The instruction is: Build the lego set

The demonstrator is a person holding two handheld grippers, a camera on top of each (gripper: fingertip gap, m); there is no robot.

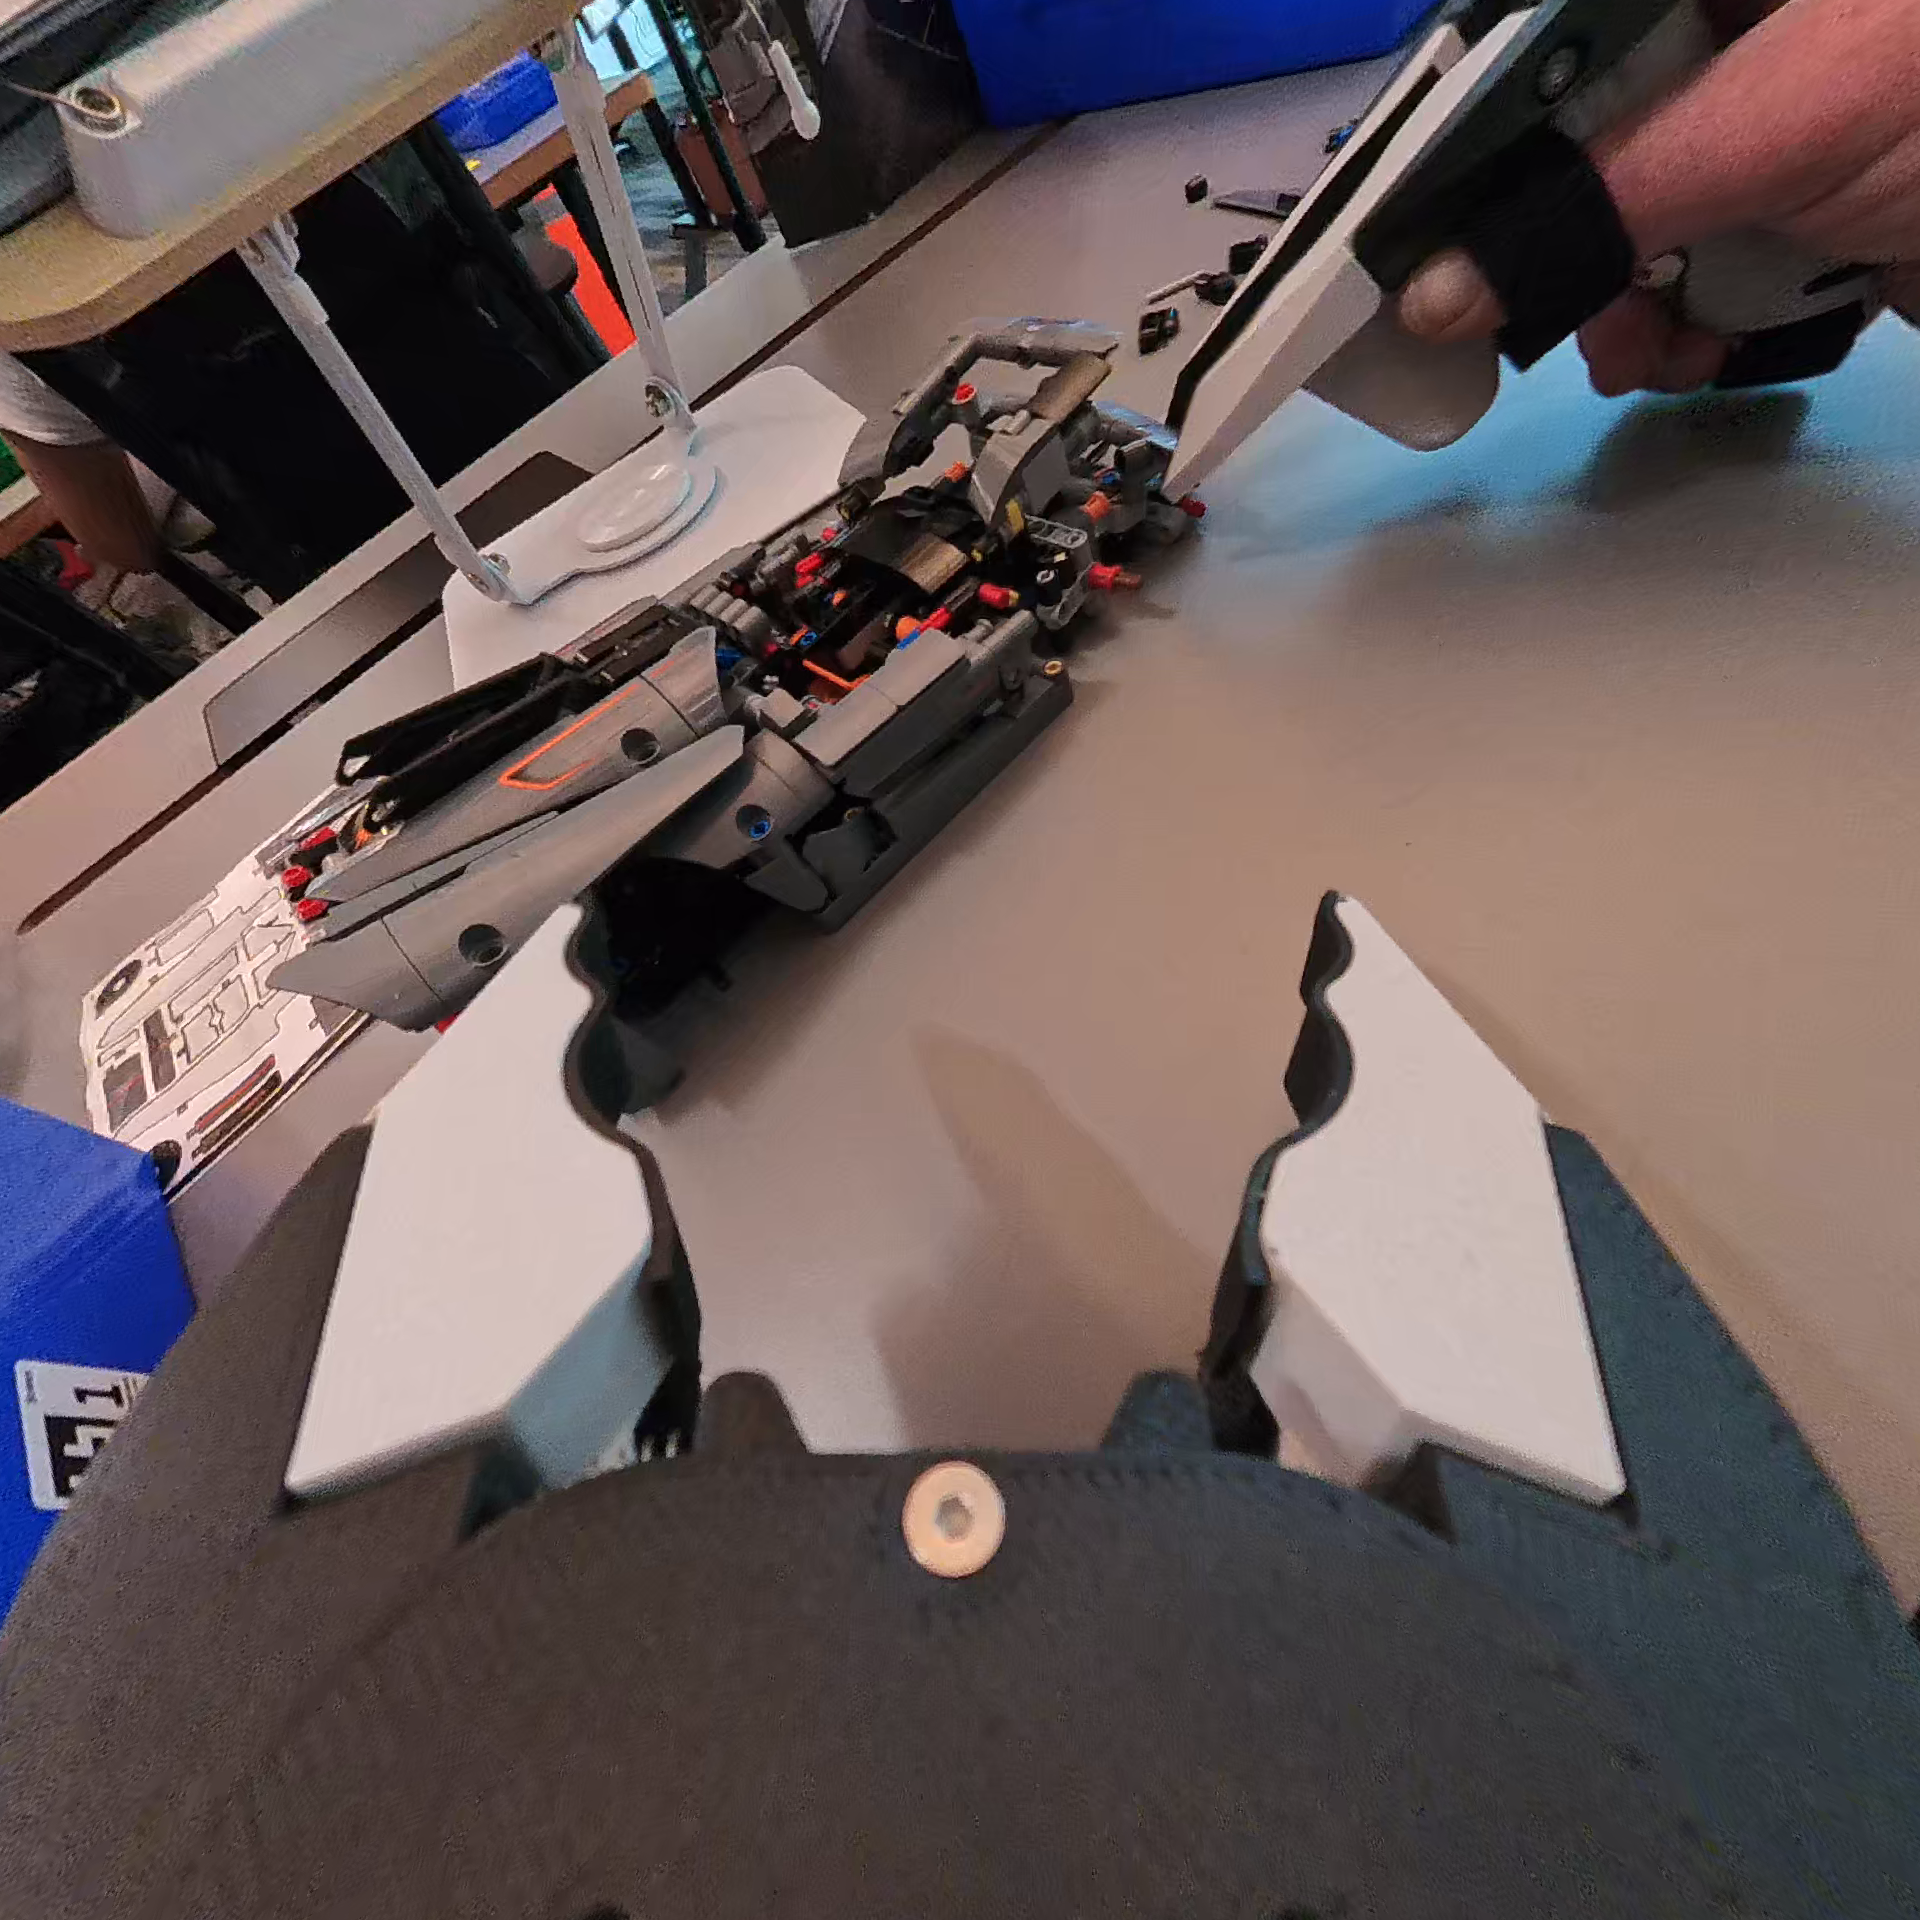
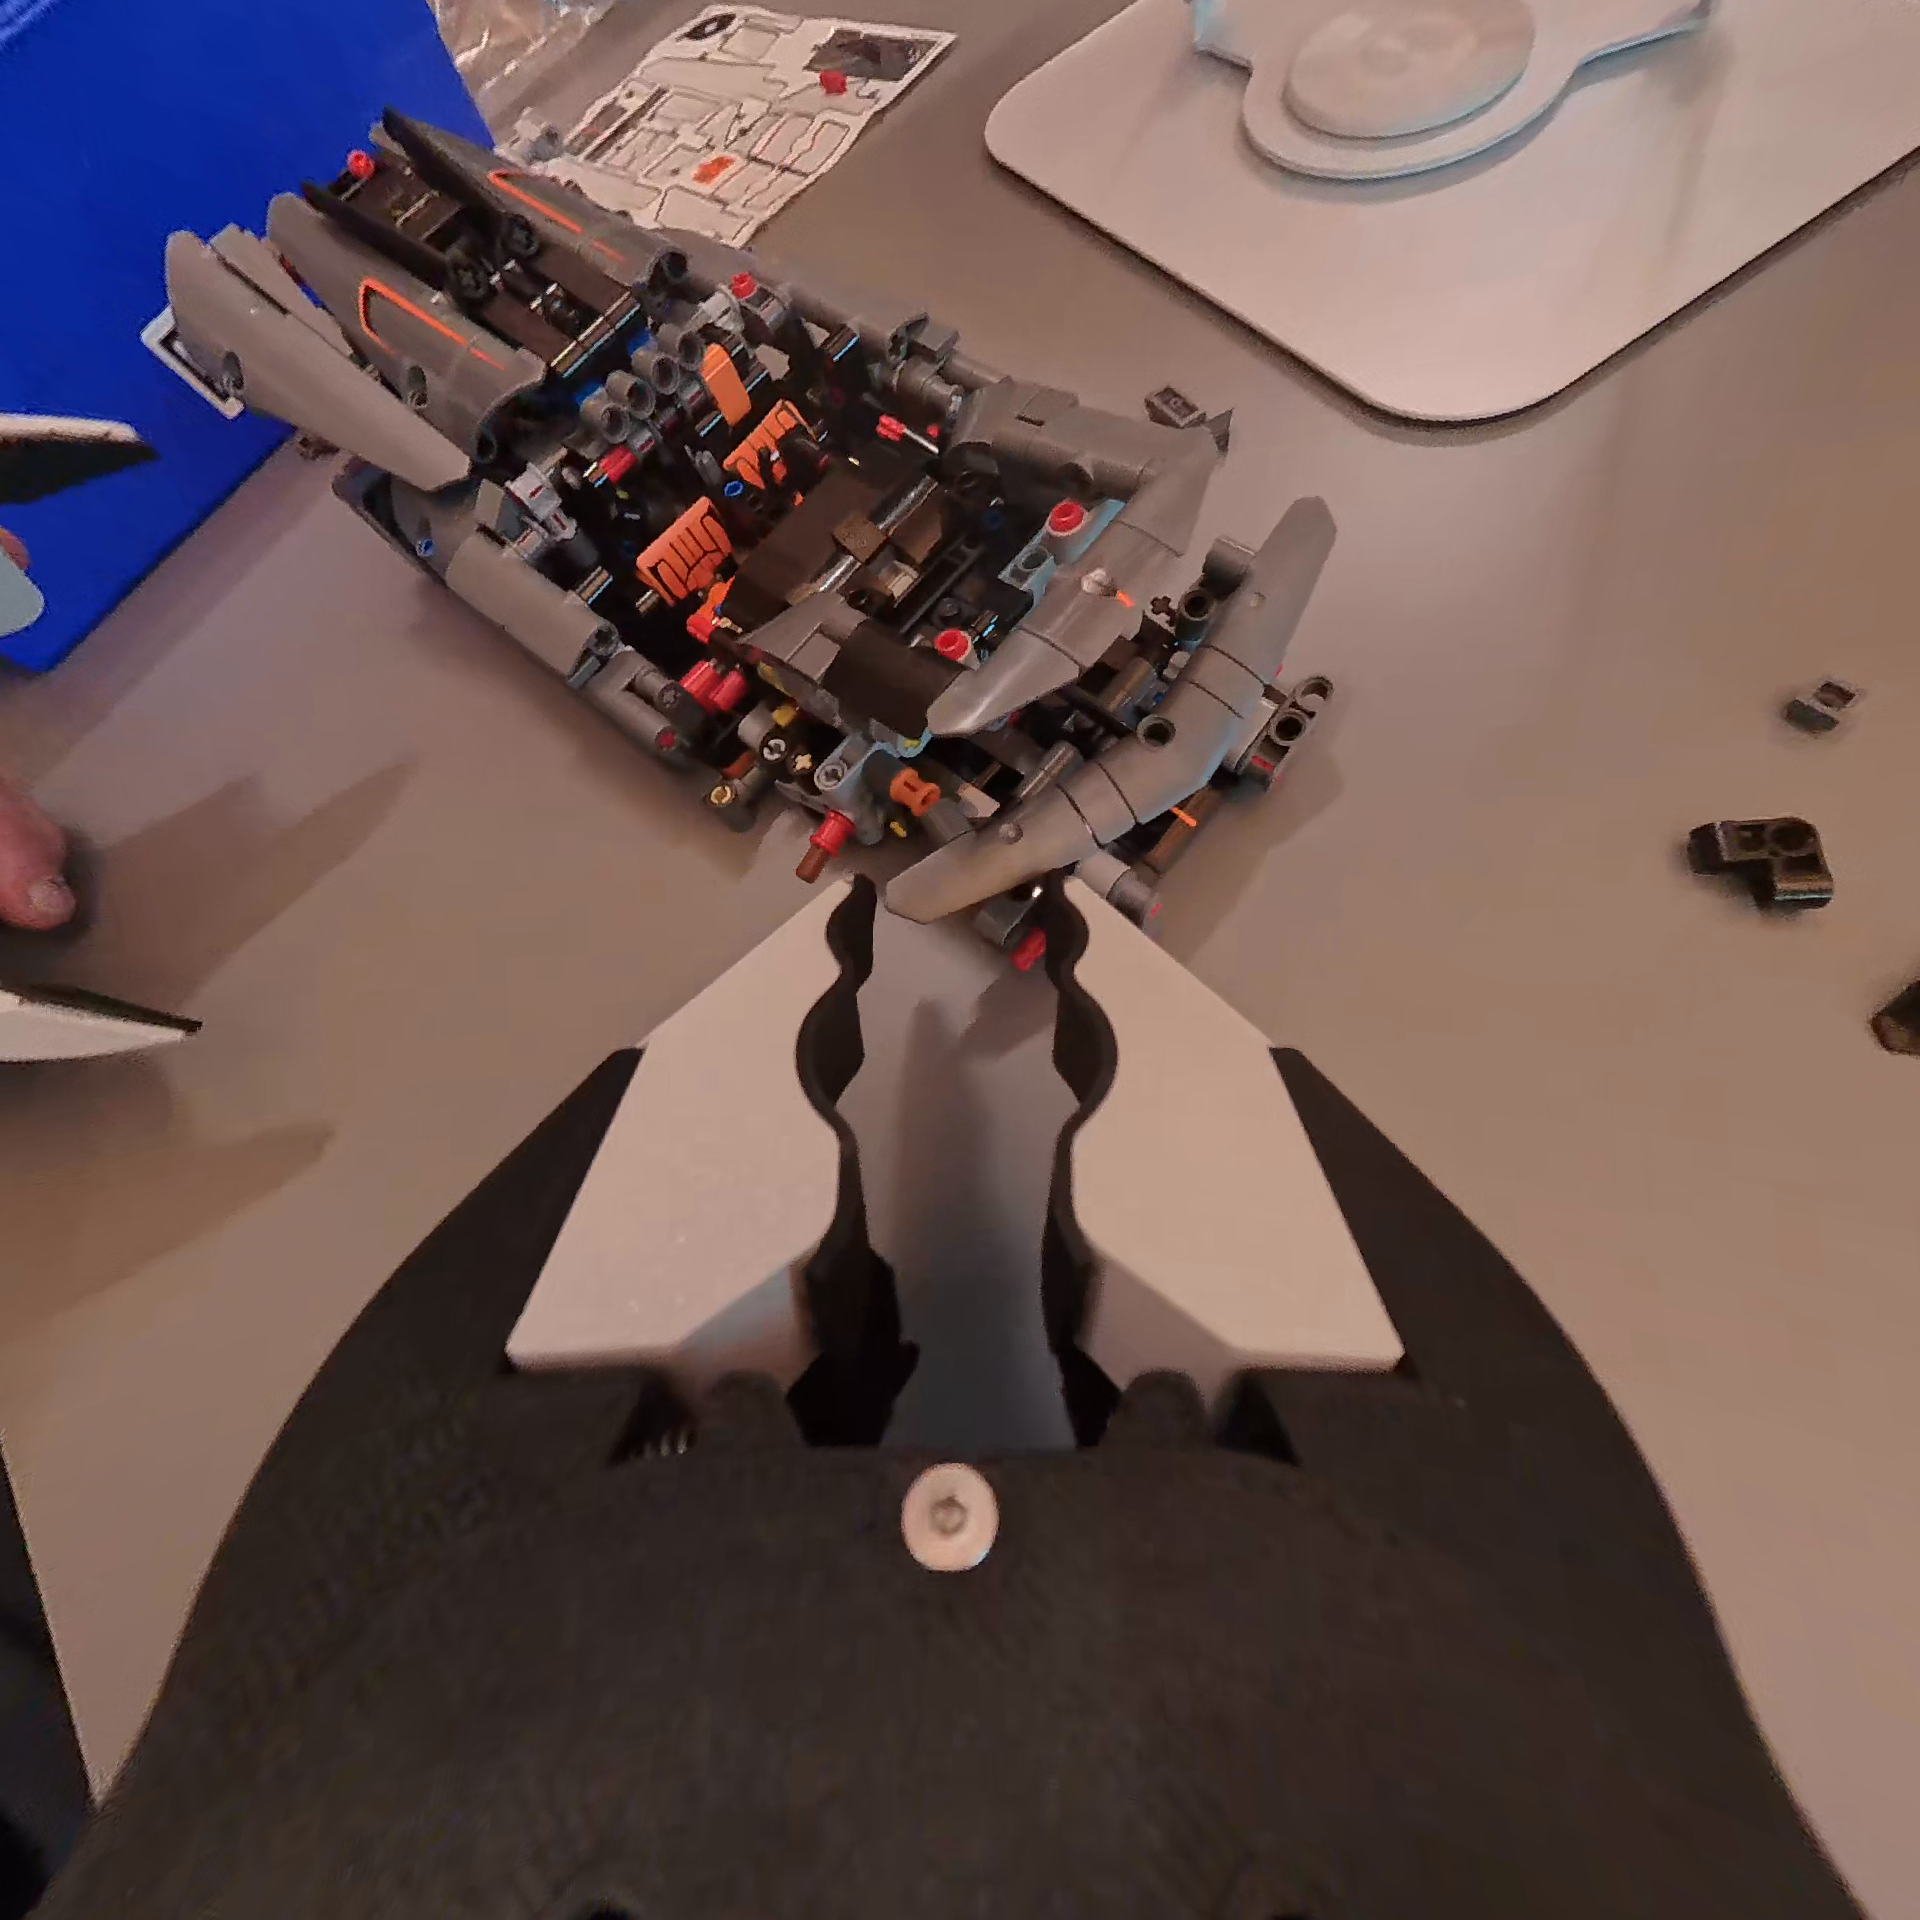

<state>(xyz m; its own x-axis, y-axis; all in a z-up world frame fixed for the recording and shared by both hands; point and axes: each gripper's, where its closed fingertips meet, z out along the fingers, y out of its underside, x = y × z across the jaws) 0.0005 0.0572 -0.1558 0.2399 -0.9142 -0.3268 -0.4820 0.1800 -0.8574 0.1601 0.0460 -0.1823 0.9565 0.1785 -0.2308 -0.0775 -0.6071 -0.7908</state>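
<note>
A half-built grey Lego car (image 2: 748,540) is lying on the grey table (image 2: 1455,1143). The right gripper (image 2: 961,904), partly parted and holding nothing, is nosing its front corner; the left gripper (image 1: 956,997) is gaping empty nearby. A hard nudge could likely pop off the loose-looking grey panels.

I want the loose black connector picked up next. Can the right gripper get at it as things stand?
Probably yes: the black connector lies alone on bare table, beside the right gripper, whose jaws are parted at the model's end.

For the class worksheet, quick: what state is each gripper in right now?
Left gripper: open, holding nothing.
Right gripper: open, narrower gap, tips at the lego car, holding nothing.
</note>
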